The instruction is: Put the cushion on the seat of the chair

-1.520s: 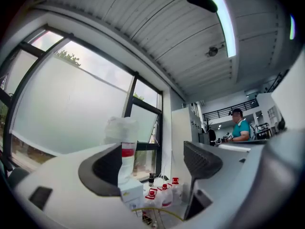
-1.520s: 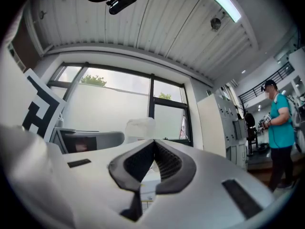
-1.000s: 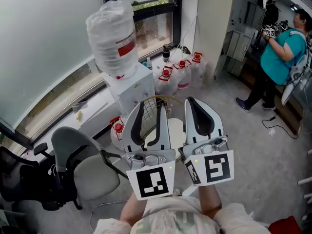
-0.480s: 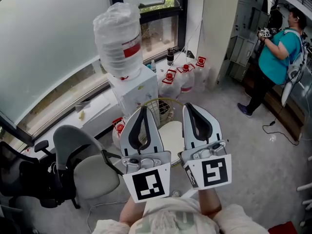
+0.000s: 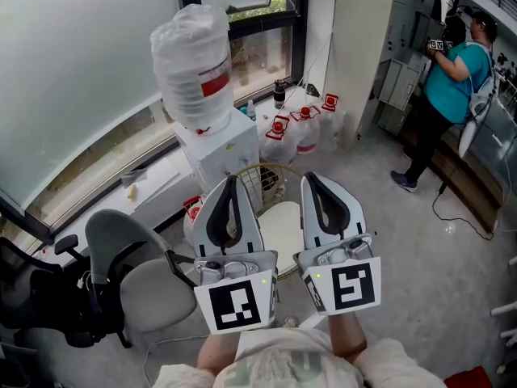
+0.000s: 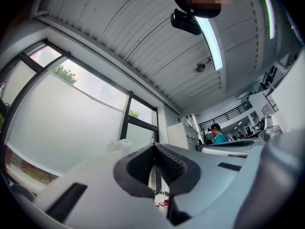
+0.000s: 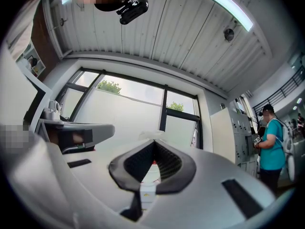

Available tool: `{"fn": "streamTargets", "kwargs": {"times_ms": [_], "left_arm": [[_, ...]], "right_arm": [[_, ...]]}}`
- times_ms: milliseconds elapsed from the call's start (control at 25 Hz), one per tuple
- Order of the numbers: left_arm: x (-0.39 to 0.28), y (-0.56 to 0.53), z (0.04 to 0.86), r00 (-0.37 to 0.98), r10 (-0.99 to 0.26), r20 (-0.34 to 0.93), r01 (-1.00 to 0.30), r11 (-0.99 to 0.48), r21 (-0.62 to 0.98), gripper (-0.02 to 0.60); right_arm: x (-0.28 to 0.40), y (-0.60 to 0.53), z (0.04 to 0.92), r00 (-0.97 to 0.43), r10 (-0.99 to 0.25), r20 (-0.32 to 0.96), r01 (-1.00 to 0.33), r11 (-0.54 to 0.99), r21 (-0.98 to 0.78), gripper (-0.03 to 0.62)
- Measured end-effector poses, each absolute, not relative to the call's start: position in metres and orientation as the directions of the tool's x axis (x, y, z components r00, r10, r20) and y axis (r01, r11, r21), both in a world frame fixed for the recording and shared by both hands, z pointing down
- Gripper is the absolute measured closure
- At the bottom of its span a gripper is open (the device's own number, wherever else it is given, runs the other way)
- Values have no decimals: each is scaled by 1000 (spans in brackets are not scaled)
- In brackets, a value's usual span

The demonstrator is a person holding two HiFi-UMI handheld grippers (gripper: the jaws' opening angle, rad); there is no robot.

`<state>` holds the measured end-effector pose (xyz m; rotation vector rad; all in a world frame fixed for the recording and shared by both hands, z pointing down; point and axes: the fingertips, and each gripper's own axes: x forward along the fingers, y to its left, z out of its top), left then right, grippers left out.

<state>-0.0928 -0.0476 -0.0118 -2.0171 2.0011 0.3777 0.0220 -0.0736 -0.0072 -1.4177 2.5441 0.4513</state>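
I hold both grippers side by side in front of me, tilted upward. My left gripper [image 5: 232, 178] [image 6: 154, 145] is shut with nothing between its pads. Beside it, my right gripper [image 5: 310, 176] [image 7: 153, 141] is also shut and empty. Below and just beyond them lies a round cream cushion [image 5: 283, 223], on what looks like a chair with a thin wire back [image 5: 271, 166]; the grippers hide part of it. A grey office chair [image 5: 149, 291] with a bare padded seat stands to the lower left. Neither gripper touches the cushion or a chair.
A white water dispenser [image 5: 220, 148] with a large wrapped bottle [image 5: 191, 65] stands by the window. Several red-capped water jugs [image 5: 300, 128] sit on the floor behind it. A black chair [image 5: 36, 297] is at far left. A person in a teal shirt [image 5: 451, 79] stands at the lockers, back right.
My left gripper's jaws have closed from partly open to shut. Both grippers have kept roughly their place. The person at back right has stepped closer to the lockers.
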Motion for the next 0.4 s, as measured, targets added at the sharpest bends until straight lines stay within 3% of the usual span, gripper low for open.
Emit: {"fn": "streamTargets", "kwargs": {"times_ms": [400], "left_arm": [[-94,-57,-5,16,-933,-361,-1000,-21,10,569]], "right_arm": [[21,-76,-3,-536,-783,-316,-844,504,183,577]]}}
